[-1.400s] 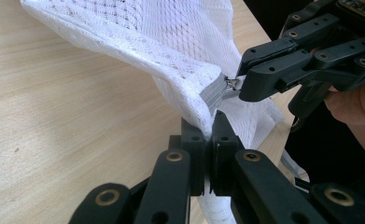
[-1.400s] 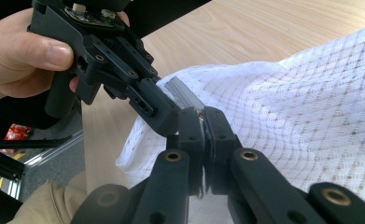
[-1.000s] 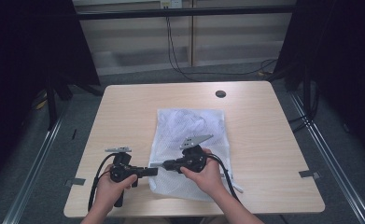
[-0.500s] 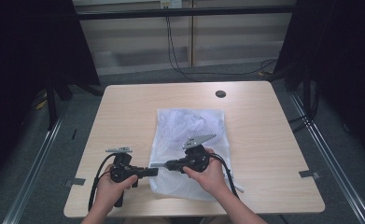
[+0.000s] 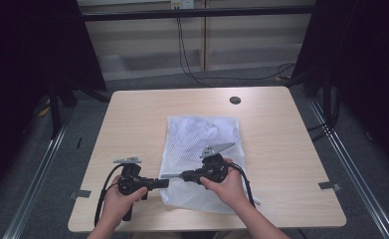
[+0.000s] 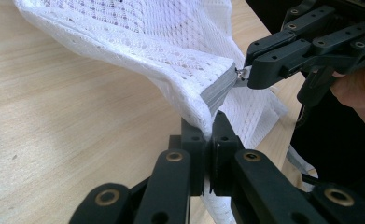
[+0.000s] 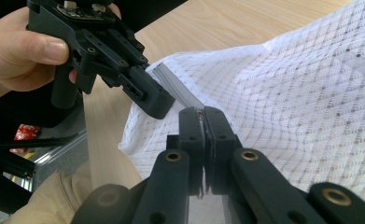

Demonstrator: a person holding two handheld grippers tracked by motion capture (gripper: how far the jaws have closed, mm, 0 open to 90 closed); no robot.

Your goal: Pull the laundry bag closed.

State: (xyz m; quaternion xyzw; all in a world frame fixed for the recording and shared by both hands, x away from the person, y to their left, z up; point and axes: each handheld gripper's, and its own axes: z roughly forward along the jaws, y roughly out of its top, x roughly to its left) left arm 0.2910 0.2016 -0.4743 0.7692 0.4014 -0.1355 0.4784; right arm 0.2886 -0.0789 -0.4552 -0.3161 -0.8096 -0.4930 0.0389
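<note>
White mesh laundry bag (image 5: 202, 159) lying flat mid-bench toward the near edge, its near-left corner lifted, left tool (image 6: 211, 135) clamped on the mesh by the grey zipper end (image 6: 216, 88), right tool (image 7: 202, 122) pinched on the small zipper pull, wooden bench (image 5: 291, 149).

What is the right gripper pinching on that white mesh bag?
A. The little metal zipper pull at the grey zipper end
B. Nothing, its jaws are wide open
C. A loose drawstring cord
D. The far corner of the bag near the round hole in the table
A: in the left gripper view the right gripper is closed on a small metal zipper pull at the end of the grey zipper on the mesh bag.
</note>
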